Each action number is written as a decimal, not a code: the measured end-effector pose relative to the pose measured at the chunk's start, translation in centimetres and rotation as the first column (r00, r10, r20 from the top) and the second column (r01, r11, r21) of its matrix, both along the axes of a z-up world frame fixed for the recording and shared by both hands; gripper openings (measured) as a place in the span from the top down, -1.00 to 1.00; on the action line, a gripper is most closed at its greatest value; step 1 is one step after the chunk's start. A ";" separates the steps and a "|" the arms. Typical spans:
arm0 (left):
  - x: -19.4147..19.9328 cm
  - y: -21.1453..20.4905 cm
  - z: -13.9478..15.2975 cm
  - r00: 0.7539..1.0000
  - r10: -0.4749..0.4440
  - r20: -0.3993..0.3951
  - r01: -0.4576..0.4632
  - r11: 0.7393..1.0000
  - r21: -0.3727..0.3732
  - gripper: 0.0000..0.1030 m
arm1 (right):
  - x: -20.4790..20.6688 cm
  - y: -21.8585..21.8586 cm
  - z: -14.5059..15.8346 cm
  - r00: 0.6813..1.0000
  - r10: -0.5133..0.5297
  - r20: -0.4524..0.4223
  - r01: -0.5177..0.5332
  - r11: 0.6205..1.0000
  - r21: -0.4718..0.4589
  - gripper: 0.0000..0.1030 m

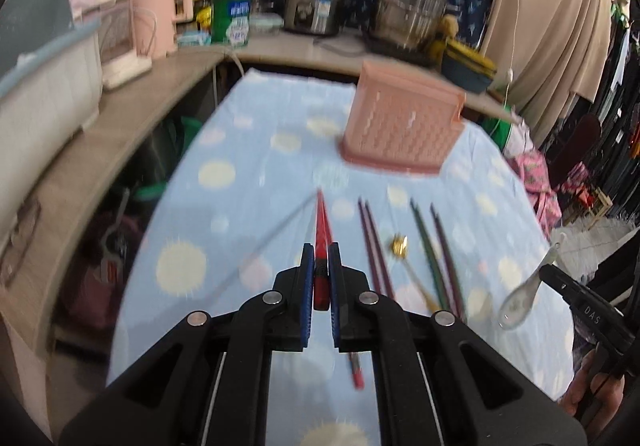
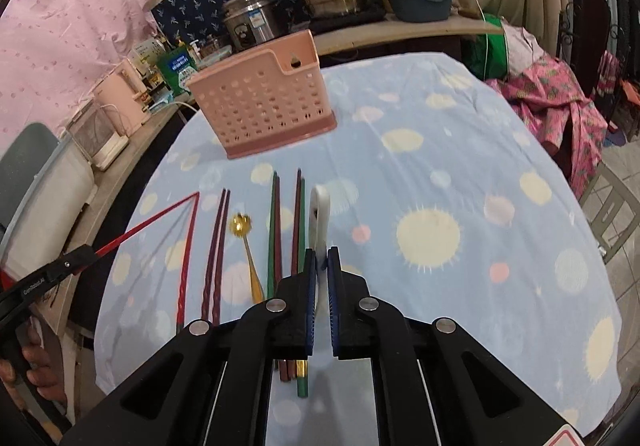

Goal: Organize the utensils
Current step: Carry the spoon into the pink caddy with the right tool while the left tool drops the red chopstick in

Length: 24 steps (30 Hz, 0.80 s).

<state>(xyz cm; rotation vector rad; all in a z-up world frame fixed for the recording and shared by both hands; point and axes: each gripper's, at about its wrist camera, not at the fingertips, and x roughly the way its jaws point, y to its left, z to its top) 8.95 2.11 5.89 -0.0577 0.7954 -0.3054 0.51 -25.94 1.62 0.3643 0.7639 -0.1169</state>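
The left gripper [image 1: 321, 258] pinches one red chopstick [image 1: 321, 230]; the right gripper [image 2: 322, 262] clamps a white ceramic spoon [image 2: 320, 222]. Beyond both jaws stands a pink perforated plastic utensil holder [image 2: 260, 102], unobstructed.

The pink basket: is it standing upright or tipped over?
Upright. The pink basket stands on its darker base on the dotted tablecloth, with its open top facing up.

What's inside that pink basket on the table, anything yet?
From these angles, only the pink basket with its perforated front wall and the notch in its back wall shows. Nothing sticks up above the rim, but the bottom is hidden behind the wall, so short items can't be ruled out.
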 end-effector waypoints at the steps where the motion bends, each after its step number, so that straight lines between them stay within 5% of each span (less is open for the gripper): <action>1: 0.7 -0.1 0.9 1.000 0.004 0.020 -0.004 1.000 -0.008 0.87 | 0.8 -0.2 0.8 1.000 0.000 0.018 0.000 1.000 -0.012 0.89; 13: 9.5 -3.1 12.8 0.961 0.030 0.275 -0.001 0.994 -0.106 0.87 | 11.7 -3.7 7.8 0.980 -0.042 0.197 0.052 0.998 -0.041 0.89; 24: 14.8 -6.7 19.4 0.891 0.079 0.447 0.009 0.981 -0.191 0.87 | 20.6 -5.2 8.6 0.971 -0.062 0.230 0.069 0.997 -0.022 0.89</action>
